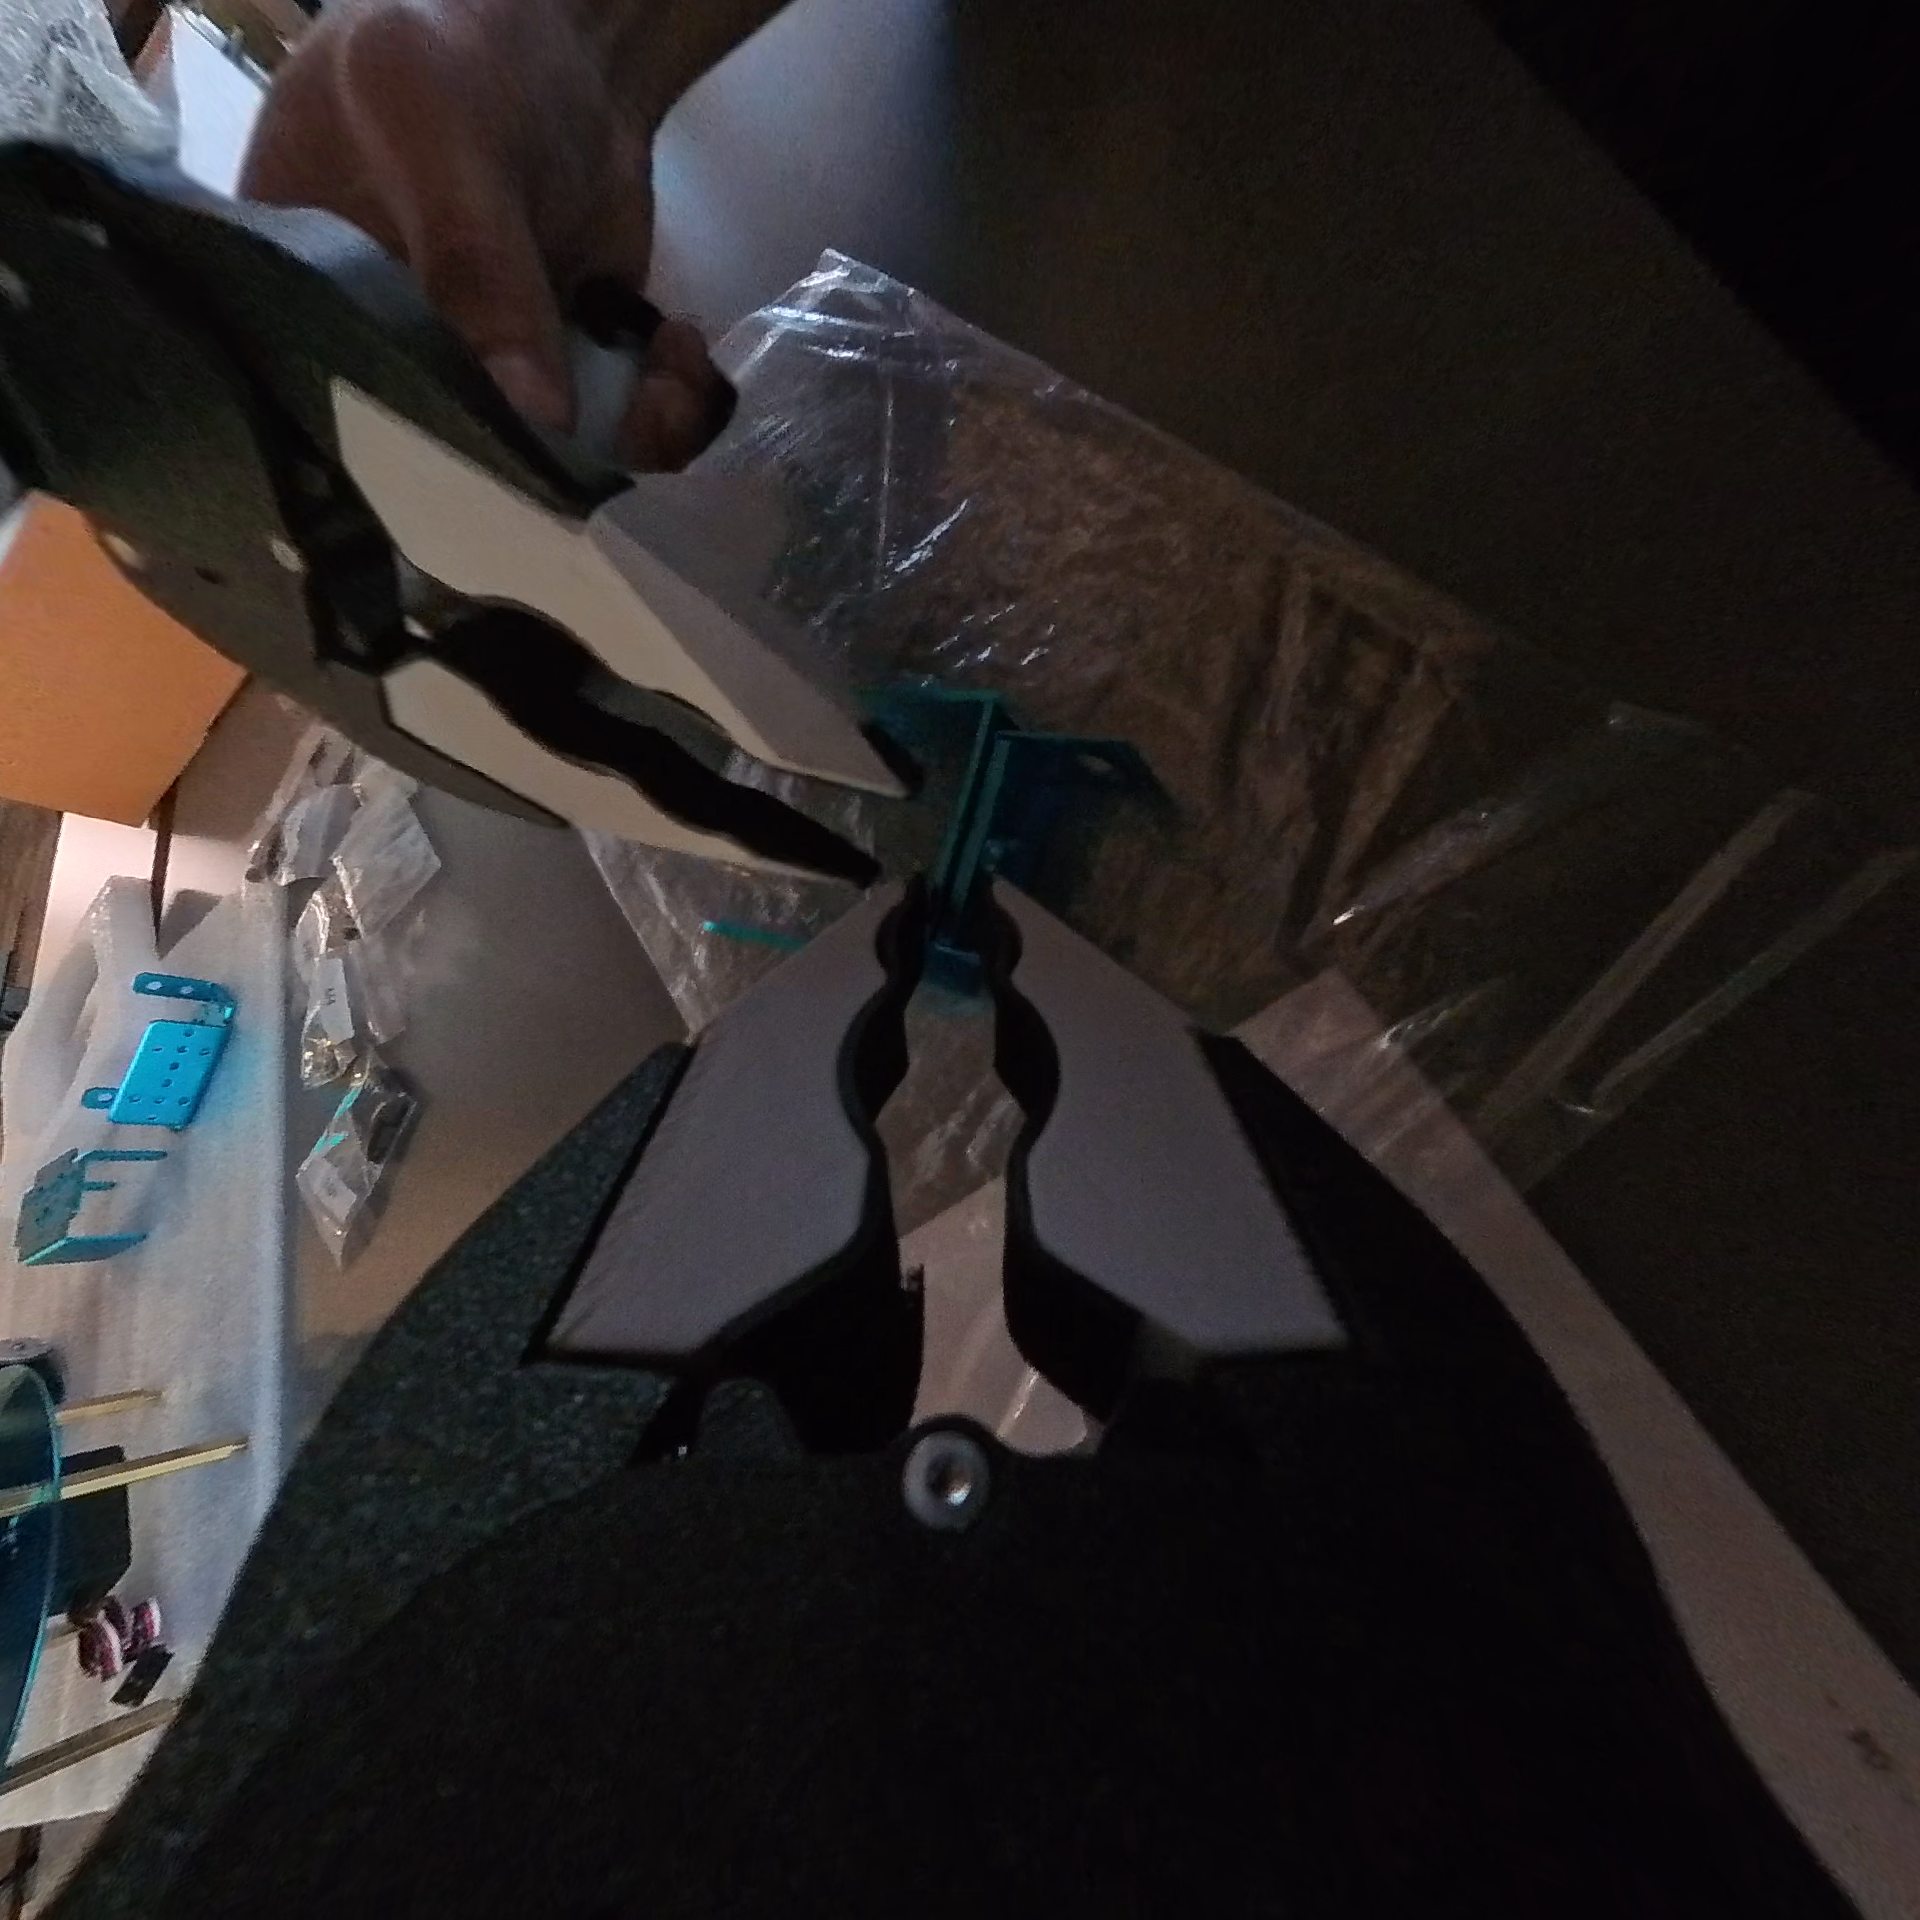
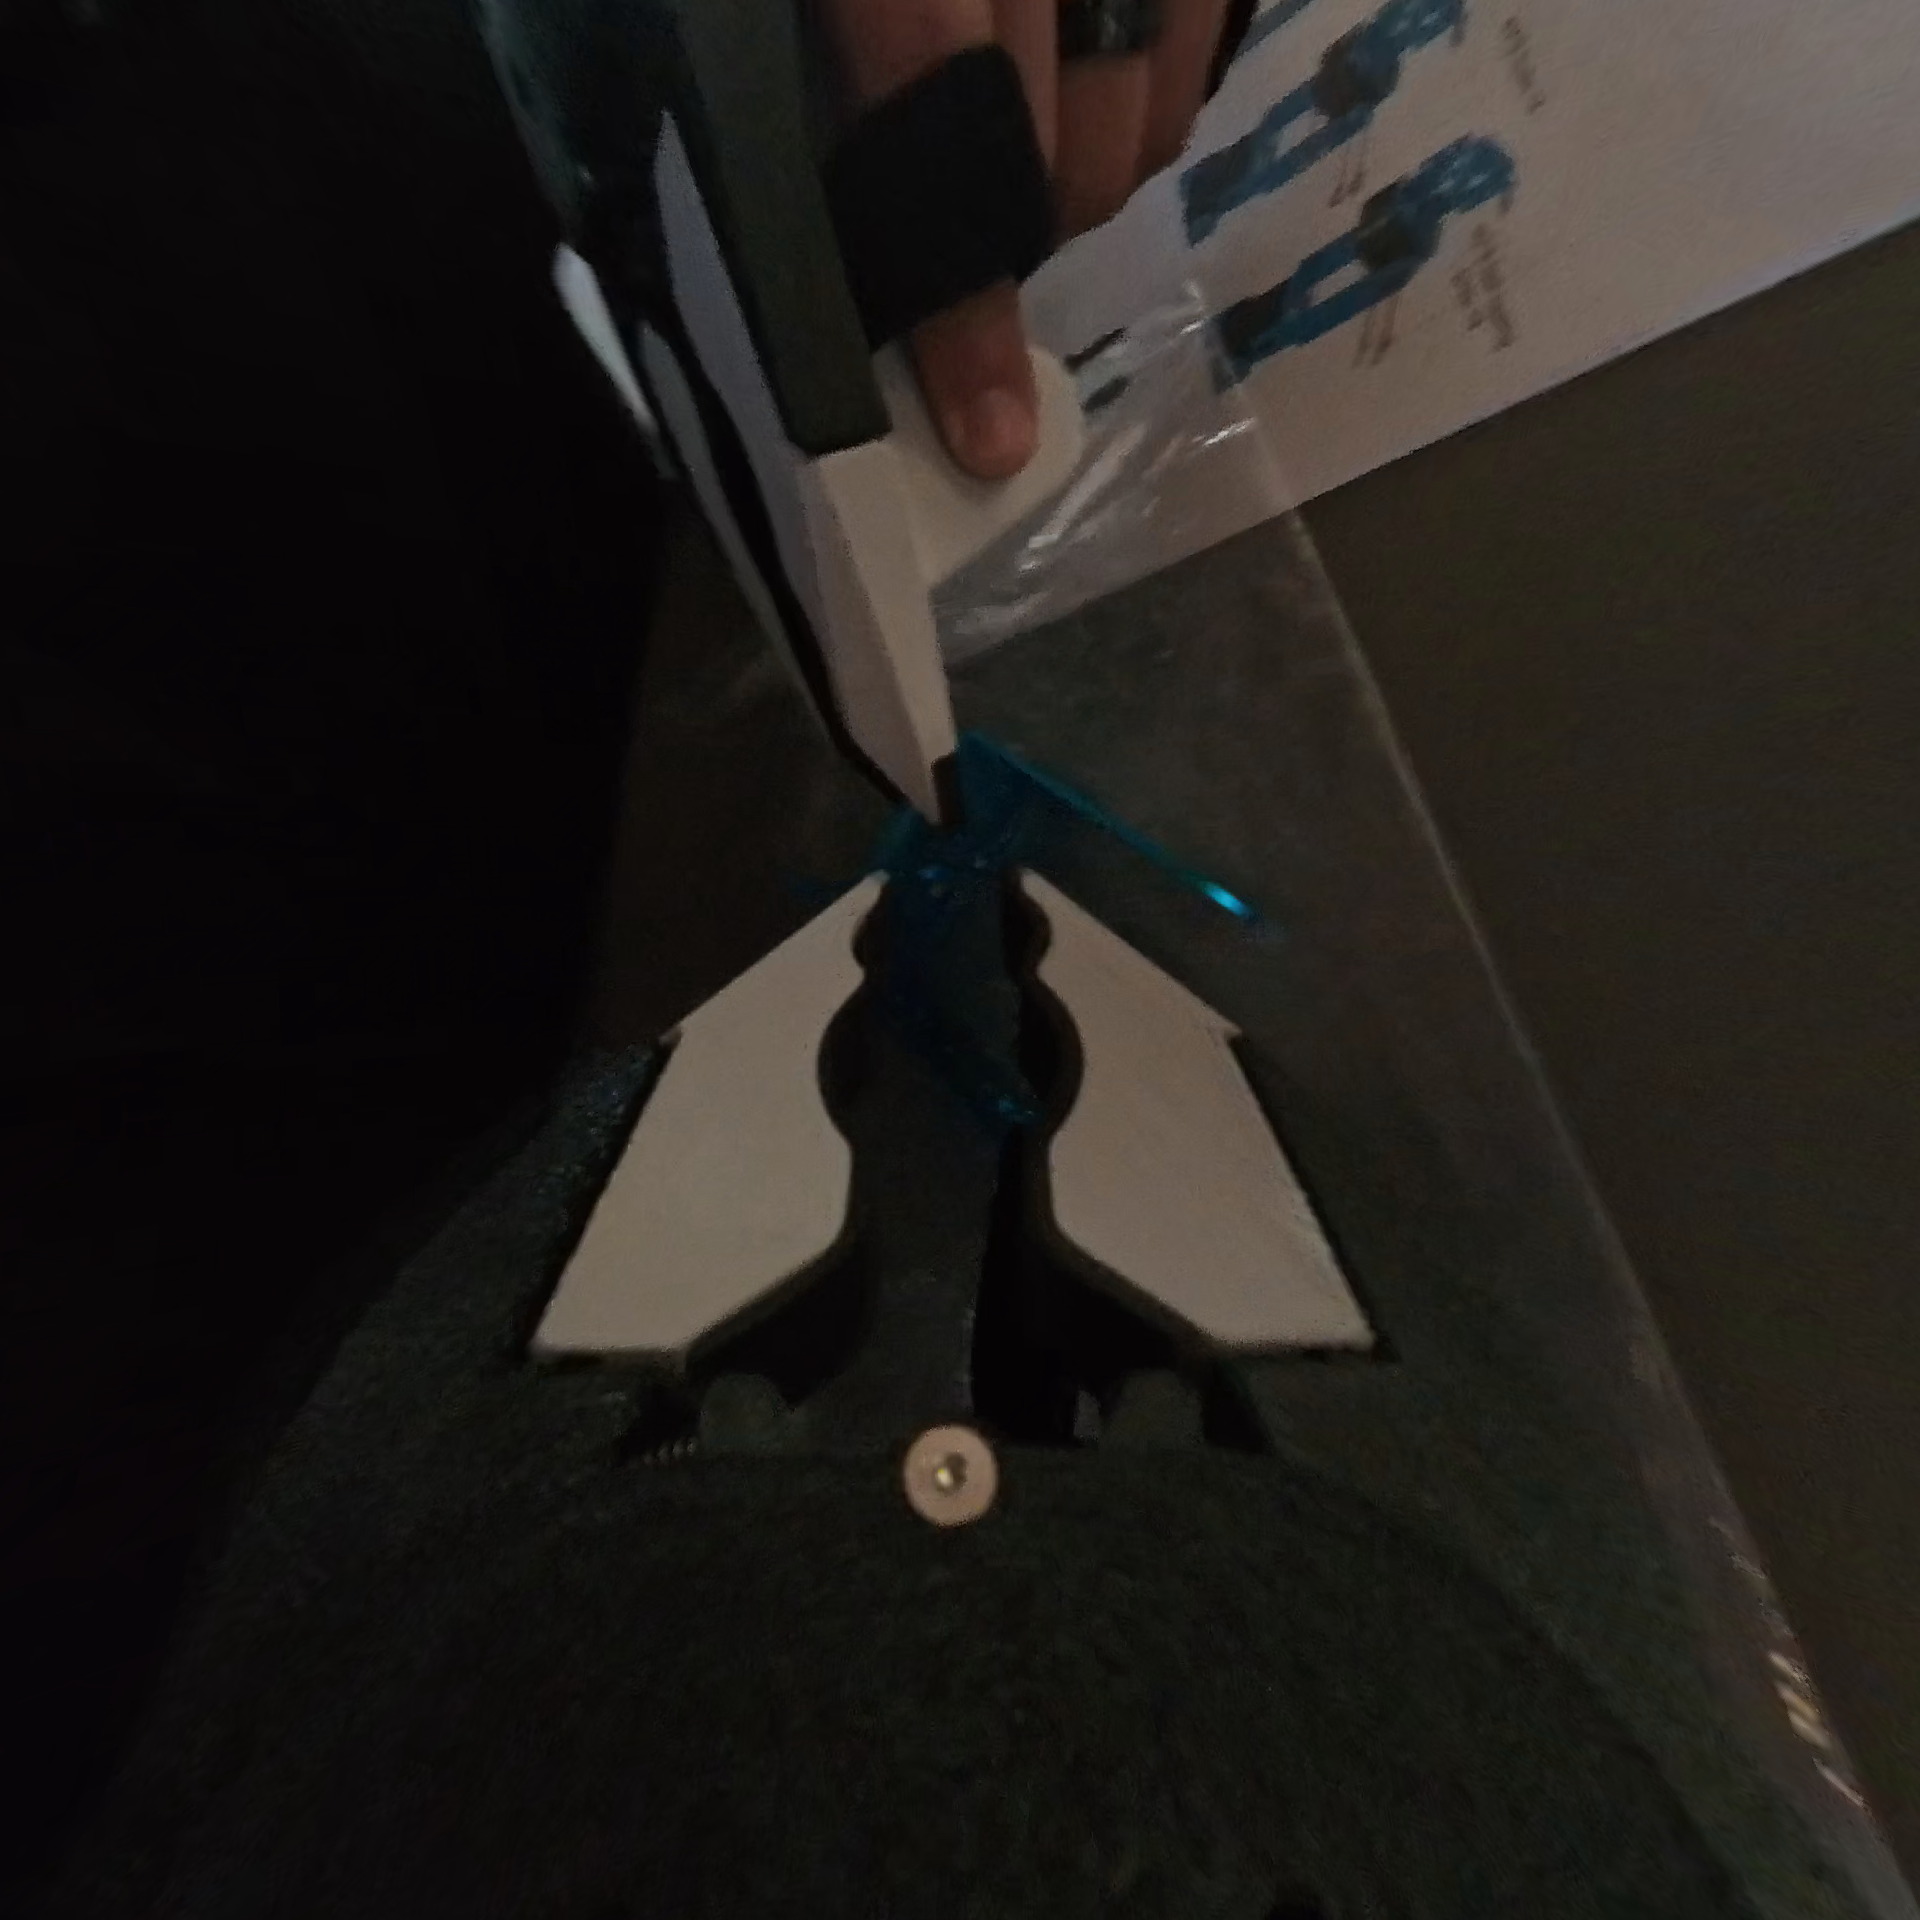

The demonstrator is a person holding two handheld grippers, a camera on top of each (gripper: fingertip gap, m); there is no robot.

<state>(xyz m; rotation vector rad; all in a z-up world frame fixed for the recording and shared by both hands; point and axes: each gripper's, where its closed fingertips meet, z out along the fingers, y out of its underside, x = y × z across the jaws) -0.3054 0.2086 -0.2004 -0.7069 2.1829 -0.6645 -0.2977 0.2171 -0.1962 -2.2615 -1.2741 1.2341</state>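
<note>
Blue metal bracket [image 1: 971,831], small and anodised, hangs up in the air between our two claws, above a crinkled clear plastic bag [image 1: 1091,540] on the dark surface [image 1: 1351,208]. Far left in the left wrist view we see loose blue brackets [image 1: 171,1055] and small packets of parts [image 1: 353,935] lying on the pale part of the surface, well apart from the action. Moving in, our right claw [image 1: 883,821] reaches across with a hand [image 1: 488,208] behind it, jaws narrow, tips touching the bracket's edge; whether they truly pinch it we cannot tell from here. Then our left claw [image 1: 951,914], jaws narrow, clamped on the bracket's lower end. In the right wrist view the picture flips: the right claw [image 2: 951,894] has blue metal running down between its fingers, looks gripped, while the left claw [image 2: 914,790] bites at the top, with a printed sheet [image 2: 1558,208] beyond. The risk, as we judge it: two grips on one tiny, slick part. If the claws pull or twist against each other, it could pop free and drop into the bag's folds, hard to recover. The frames are blurred, so contact is uncertain.
</note>
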